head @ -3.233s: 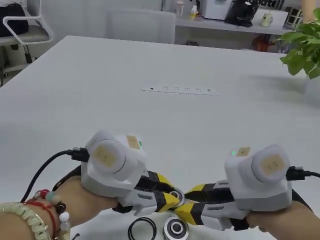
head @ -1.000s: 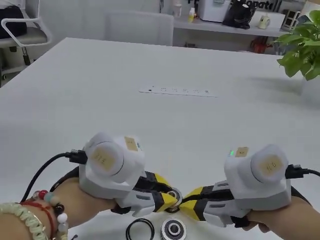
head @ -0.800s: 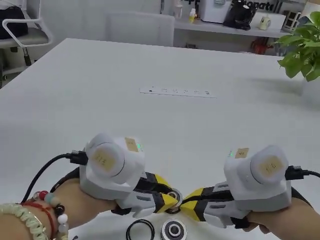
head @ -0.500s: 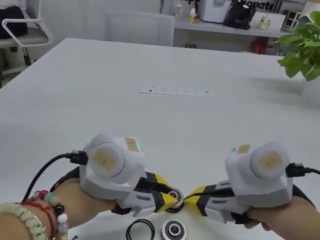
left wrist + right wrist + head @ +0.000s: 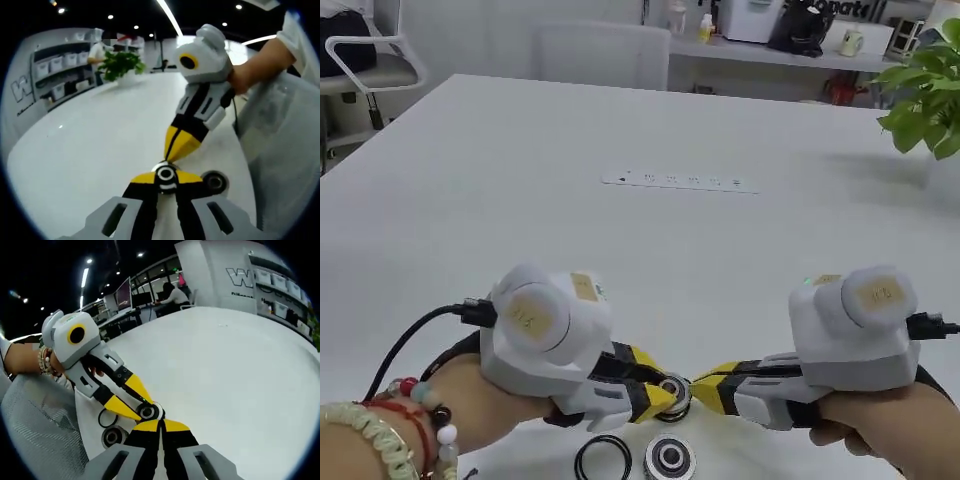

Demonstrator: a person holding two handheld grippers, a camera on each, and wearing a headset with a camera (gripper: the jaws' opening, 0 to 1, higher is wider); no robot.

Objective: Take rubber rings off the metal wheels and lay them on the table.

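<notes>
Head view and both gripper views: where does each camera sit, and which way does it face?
Head view: on the head, facing forward and down over the table; shows left gripper, right gripper, left hand, right hand.
Left gripper view: on the left gripper, along its jaws, shut on a metal wheel, toward the right gripper.
Right gripper view: on the right gripper, facing the left gripper and a braceleted wrist.
Shared: both gripper views show the held wheel and a second wheel on the table.

Black ring [image 5: 603, 458]; silver wheel [image 5: 671, 387] (table [image 5: 620, 230] white).
</notes>
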